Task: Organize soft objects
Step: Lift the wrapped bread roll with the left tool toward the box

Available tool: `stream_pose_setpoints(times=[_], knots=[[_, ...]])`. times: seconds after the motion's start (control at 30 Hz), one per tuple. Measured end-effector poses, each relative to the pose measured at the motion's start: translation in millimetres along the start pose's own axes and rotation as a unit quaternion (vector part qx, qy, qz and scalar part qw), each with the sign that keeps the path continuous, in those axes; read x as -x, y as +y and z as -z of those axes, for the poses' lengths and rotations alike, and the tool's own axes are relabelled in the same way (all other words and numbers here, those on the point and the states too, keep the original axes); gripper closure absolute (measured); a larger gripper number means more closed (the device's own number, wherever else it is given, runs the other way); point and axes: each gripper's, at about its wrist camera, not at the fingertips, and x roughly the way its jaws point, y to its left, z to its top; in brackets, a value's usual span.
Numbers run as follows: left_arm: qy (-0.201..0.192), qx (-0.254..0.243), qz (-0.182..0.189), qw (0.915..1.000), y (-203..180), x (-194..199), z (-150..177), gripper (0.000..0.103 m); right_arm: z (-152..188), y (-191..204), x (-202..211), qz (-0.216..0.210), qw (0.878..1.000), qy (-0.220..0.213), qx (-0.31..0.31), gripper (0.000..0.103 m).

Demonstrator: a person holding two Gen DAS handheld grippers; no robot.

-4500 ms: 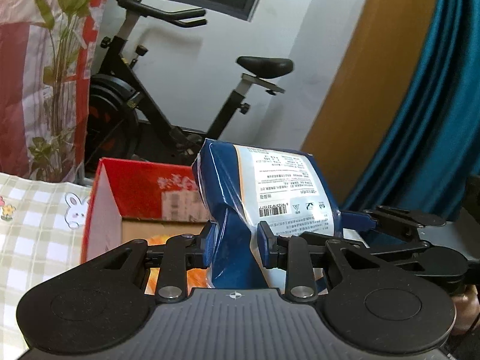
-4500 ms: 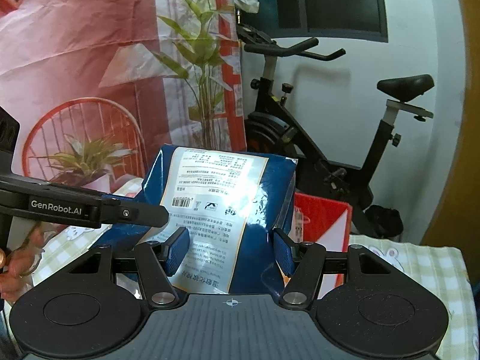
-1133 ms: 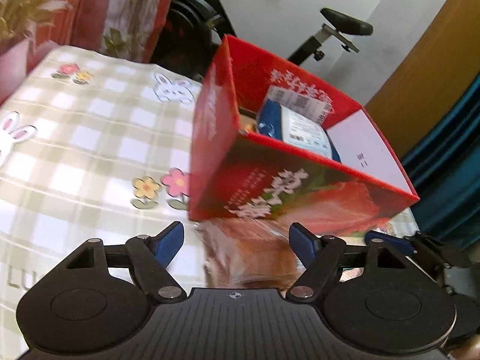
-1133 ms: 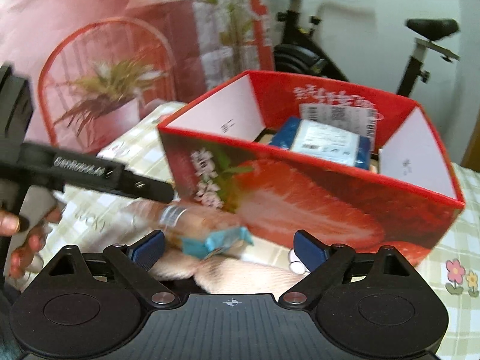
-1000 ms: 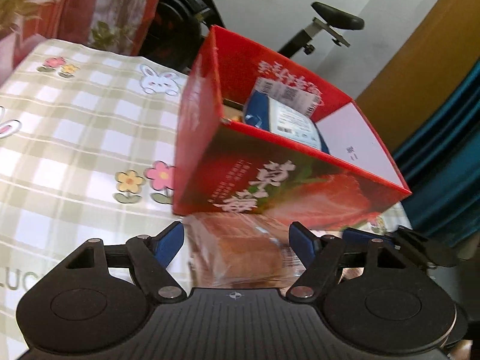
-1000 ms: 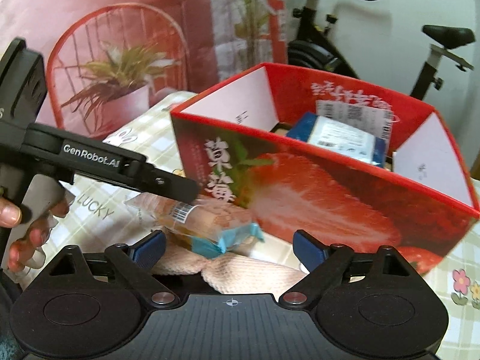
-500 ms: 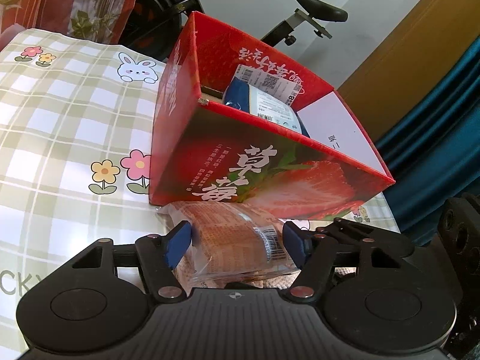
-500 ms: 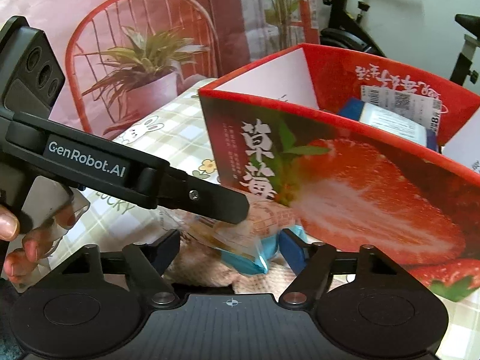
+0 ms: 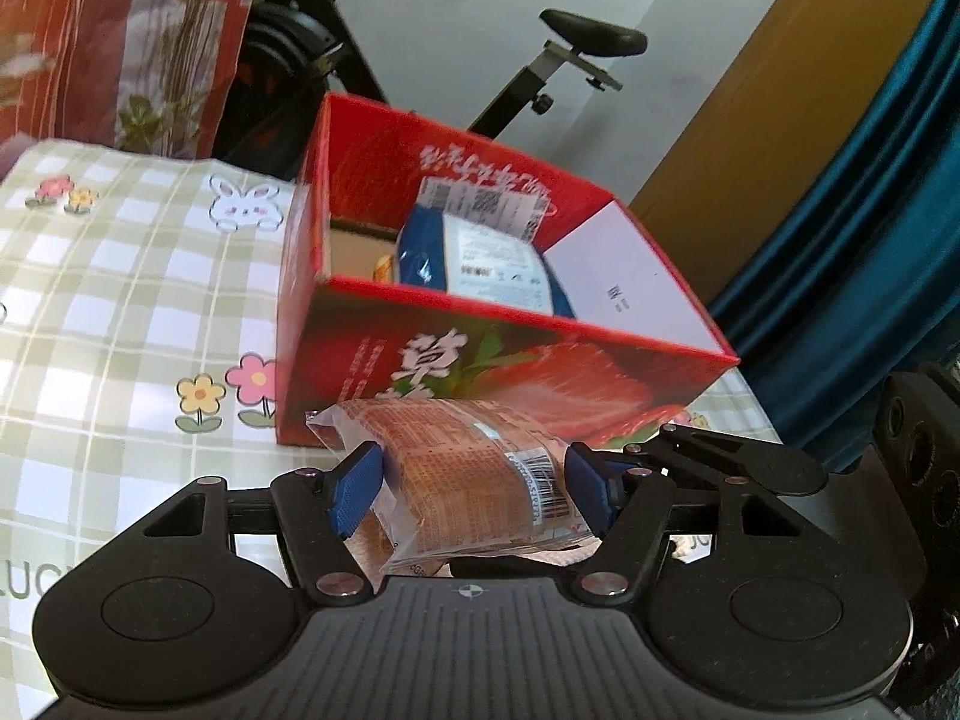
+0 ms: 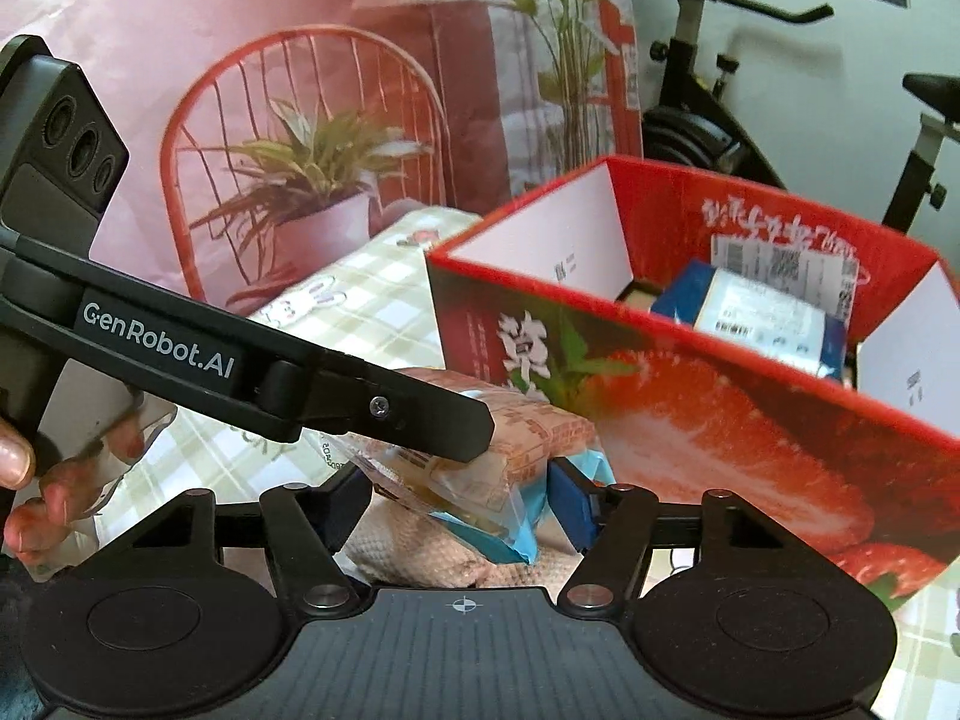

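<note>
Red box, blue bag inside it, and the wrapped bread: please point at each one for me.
red box [image 9: 480, 372], left wrist view, on its front wall.
blue bag [image 9: 498, 264], left wrist view, on its white label.
wrapped bread [image 9: 468, 474], left wrist view, middle of the printed wrapper.

A clear-wrapped bread packet [image 9: 474, 480] — brown-printed film with a barcode and a light-blue sealed end [image 10: 498, 534] — lies tilted just in front of the red strawberry box [image 9: 528, 372]. Inside the open box, a blue bag with a white label [image 9: 480, 258] leans against the far wall. A pink knitted cloth [image 10: 420, 558] lies under the packet — partly hidden.
</note>
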Motion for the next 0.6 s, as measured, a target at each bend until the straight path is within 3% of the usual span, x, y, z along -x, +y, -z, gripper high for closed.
stream_pose_setpoints(times=[0.6], knots=[[-0.059,-0.043,0.011,0.9973,-50,41,-24,0.034,-32,6,64,0.017,0.997,-0.069,0.034,0.042]])
